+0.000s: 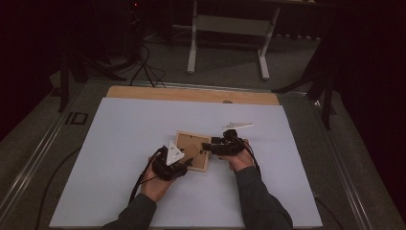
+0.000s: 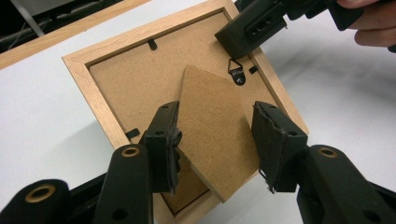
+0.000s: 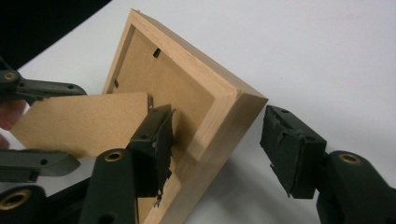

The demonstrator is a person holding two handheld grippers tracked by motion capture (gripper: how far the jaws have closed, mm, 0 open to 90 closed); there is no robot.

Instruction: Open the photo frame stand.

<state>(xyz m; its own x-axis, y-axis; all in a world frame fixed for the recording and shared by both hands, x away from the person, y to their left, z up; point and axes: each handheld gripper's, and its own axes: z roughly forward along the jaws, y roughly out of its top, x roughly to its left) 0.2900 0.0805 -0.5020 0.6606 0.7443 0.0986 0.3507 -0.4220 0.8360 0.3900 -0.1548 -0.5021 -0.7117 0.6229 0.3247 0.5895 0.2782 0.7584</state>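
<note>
Face-down picture frame [image 1: 192, 151] on white sheet [image 1: 119, 143], white strip [image 1: 237, 126] nearby.

Dim room; soft shadows (gripper views sharper)

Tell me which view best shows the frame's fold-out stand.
Left gripper view: the stand lies between that gripper's open jaws, its whole face visible. Right gripper view catches it edge-on at the left. High view: too small to make out.
</note>
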